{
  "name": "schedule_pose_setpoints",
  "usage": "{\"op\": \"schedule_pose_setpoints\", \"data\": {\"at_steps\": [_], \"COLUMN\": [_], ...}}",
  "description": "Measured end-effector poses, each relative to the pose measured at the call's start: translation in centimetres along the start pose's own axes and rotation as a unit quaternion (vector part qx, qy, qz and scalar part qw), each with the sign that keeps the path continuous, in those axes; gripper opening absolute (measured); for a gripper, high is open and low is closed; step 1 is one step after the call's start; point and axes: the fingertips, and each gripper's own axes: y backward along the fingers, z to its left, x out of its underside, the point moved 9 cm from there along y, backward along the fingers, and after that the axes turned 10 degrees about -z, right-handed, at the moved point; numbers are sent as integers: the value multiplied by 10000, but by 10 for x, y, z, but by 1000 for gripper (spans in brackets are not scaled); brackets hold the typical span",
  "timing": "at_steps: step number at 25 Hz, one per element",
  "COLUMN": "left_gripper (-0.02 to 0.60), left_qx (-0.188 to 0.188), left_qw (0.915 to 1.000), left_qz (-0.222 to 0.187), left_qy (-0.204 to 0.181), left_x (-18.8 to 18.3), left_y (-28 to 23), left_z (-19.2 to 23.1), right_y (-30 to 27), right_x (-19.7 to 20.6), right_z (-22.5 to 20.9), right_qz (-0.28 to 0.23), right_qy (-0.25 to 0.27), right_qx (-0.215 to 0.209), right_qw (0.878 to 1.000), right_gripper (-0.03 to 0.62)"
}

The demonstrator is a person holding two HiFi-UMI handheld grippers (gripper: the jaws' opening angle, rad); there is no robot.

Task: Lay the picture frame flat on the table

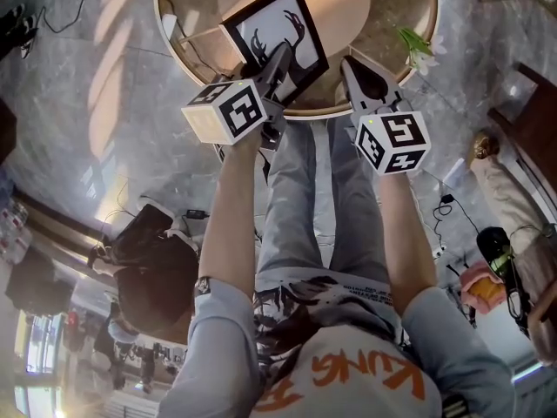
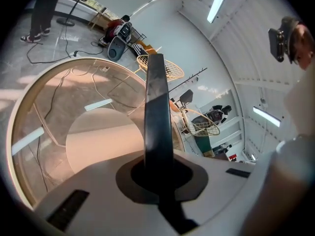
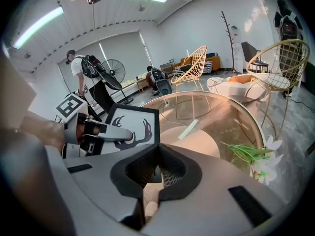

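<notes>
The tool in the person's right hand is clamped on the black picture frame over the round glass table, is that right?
No: it is the left tool that is clamped on the black picture frame over the round glass table. The left gripper view shows the frame's dark edge between its shut jaws; the right tool holds nothing.

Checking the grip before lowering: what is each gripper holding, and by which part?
The left gripper clamps the picture frame by its edge; the right gripper holds nothing.
</notes>
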Motion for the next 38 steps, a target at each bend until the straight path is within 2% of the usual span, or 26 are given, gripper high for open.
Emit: {"op": "schedule_pose_setpoints", "data": {"at_steps": [7,10,17,22,25,33,38], "left_gripper": [28,28,65,183,218,300,305], "left_qx": [-180,-252,-540,-876,-978,-1391,-1546], "left_qw": [9981,9975,9971,9939,9921,9869,9860], "left_qz": [79,78,288,656,780,693,554], "left_qy": [583,655,451,95,-106,-425,-296], "left_x": [-8,-10,-11,-4,1,6,9], "left_y": [-28,-35,-41,-37,-32,-8,12], "left_z": [16,20,25,26,28,30,34], "right_y": [-3,-4,-4,-1,0,5,6], "right_x": [-1,-2,-2,-4,-4,0,1], "right_z": [-4,-3,1,5,5,5,8], "right_qz": [23,31,10,-2,-12,24,33], "right_qy": [48,103,153,188,183,156,143], "right_qx": [-41,-97,-178,-256,-234,-245,-282], "right_qw": [10000,9999,9997,9995,9996,9996,9995], "right_gripper": [-3,-3,-3,-3,-3,-3,-2]}}
